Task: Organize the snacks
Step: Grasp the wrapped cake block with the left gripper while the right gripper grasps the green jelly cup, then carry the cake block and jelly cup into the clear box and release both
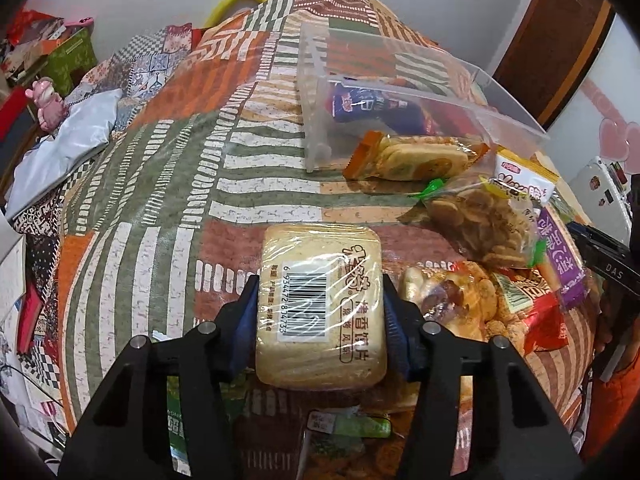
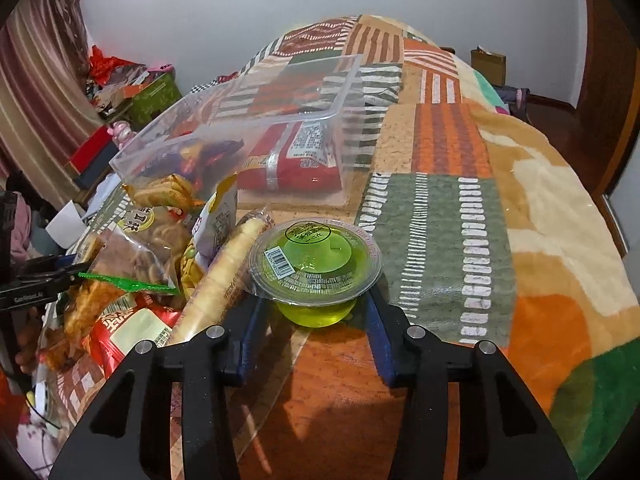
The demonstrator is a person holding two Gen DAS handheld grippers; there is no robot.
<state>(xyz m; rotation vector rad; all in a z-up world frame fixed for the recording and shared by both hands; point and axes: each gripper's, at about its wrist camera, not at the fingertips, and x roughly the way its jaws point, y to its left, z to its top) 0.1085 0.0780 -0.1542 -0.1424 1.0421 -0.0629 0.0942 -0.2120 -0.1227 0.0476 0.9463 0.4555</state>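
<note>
We see the left gripper (image 1: 320, 300) as matte black angular arms with triangular cut-outs, round silver screws and blue ribbed pads (image 1: 394, 320). Our right gripper (image 2: 316, 320) looks the same: black frame, silver screws, blue pads (image 2: 378, 336).

A glossy clear film wraps the pale, matt bread slices (image 1: 322, 308), held between ribbed blue plastic pads (image 1: 246, 320) on matt black plastic arms with bright metal pins (image 1: 206, 327). At two o'clock, a transparent smooth plastic box (image 1: 400, 92) stands on the patchwork tablecloth (image 1: 160, 168), which shines under a clear plastic sheet. The green jelly cup (image 2: 316, 268) is see-through glossy plastic with a printed film lid. At three o'clock lies a fuzzy fleece blanket (image 2: 560, 240).
</note>
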